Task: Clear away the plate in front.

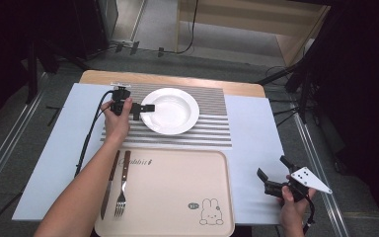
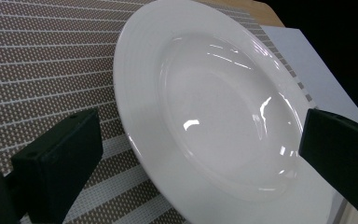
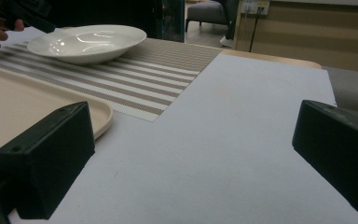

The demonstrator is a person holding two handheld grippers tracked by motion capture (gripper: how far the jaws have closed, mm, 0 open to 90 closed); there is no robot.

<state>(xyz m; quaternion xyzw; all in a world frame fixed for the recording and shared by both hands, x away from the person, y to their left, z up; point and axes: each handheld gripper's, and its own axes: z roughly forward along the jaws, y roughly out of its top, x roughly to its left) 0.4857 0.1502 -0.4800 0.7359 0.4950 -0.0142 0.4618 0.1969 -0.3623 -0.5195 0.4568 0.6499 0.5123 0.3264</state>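
A white plate (image 1: 170,110) sits on a striped placemat (image 1: 212,126) toward the far edge of the table (image 1: 256,148). Nearer the person lies a beige tray (image 1: 177,190) printed with a rabbit; a knife (image 1: 109,185) and a fork (image 1: 123,185) rest side by side along its left edge. The left gripper (image 1: 145,109) is at the plate's left rim, jaws spread wide; in the left gripper view the rim sits between them, but whether either jaw touches it cannot be told. The right gripper (image 1: 273,174) hovers near the table's near right corner, well apart from the plate, jaws wide open and holding nothing.
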